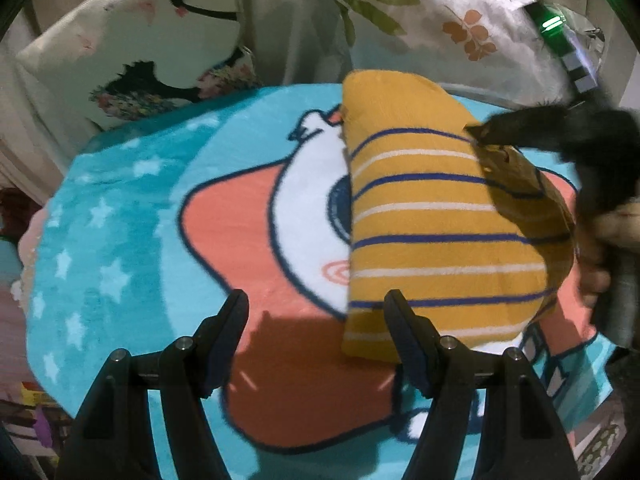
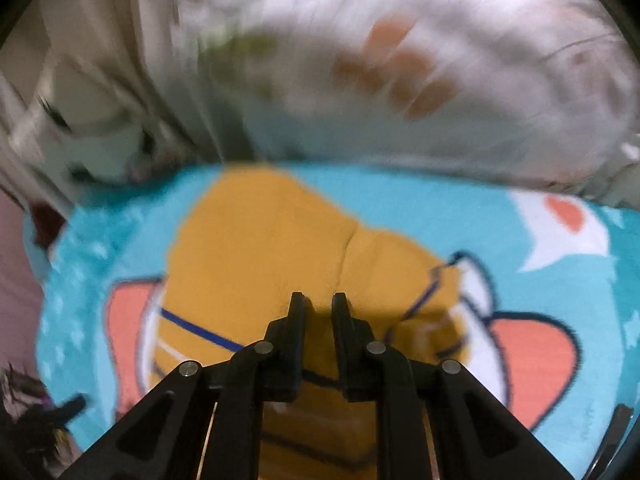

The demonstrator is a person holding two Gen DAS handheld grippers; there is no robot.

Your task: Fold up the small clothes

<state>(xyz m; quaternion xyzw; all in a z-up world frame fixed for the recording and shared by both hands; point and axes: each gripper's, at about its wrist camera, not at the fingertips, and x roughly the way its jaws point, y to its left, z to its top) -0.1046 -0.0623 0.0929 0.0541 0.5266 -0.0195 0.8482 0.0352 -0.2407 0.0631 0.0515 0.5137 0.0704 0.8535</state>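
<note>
A small mustard-yellow garment (image 1: 432,216) of soft knit, banded with thin navy and white stripes, lies folded into a long rounded shape on a fluffy blanket (image 1: 132,208). The blanket is plush teal fleece sprinkled with white stars and printed with a large coral and white cartoon figure outlined in dark blue. The garment sits right of the blanket's middle, its plain yellow end toward the far edge and its striped end toward the near edge.

The left gripper (image 1: 316,306) hangs above the near part of the blanket with its black fingers spread wide, holding nothing; its right finger overlaps the garment's near striped corner in the view.

The right gripper (image 1: 478,136) appears as a dark blurred tip pinching a lifted flap along the garment's right side, so the duller underside of the cloth shows. From its own camera, the right gripper (image 2: 318,300) has its fingers drawn close with a narrow gap, yellow cloth beneath and between them.

Behind the blanket's far edge rest two white pillows, one with black and pink print (image 1: 132,36), one with green and orange leaves (image 1: 440,20).
</note>
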